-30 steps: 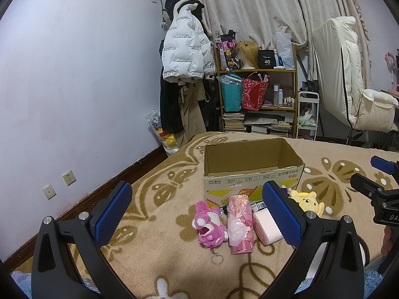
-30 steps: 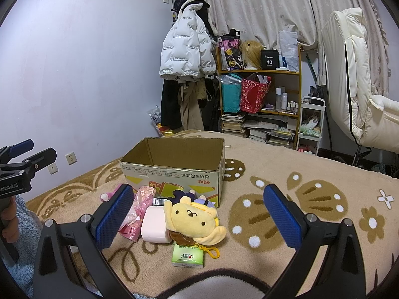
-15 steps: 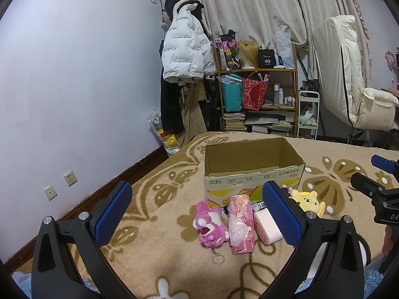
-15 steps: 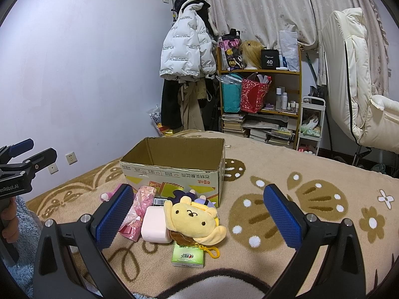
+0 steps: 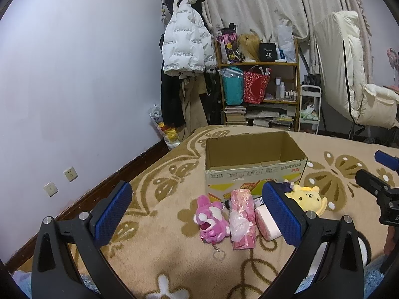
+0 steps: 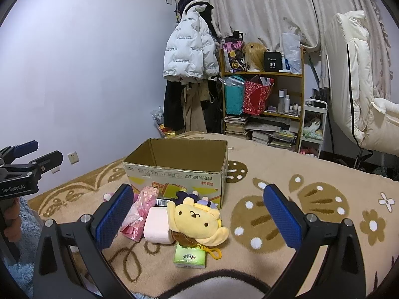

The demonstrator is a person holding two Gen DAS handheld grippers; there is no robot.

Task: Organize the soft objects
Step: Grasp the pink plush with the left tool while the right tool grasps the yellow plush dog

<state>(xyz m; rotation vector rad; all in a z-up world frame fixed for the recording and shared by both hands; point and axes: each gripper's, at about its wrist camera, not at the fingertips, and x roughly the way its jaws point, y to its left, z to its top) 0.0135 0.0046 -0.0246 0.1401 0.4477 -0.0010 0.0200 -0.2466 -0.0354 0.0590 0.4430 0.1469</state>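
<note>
A plain pale wall point(image 5: 74, 74) is seen to the left, fitted with two sockets point(image 5: 59, 182) low down above a dark skirting board point(image 5: 119, 172). Ahead, heavy patterned curtains point(image 6: 261, 7) are drawn across the far wall. A white puffer jacket point(image 6: 189, 52) is hung over darker coats beside a wooden shelf unit point(image 6: 264, 94) crowded with bags, bottles and stacked books. A cream padded chair point(image 6: 354, 92) is placed to the right. A beige blanket point(image 6: 311, 199) with brown patterns is spread underneath.
</note>
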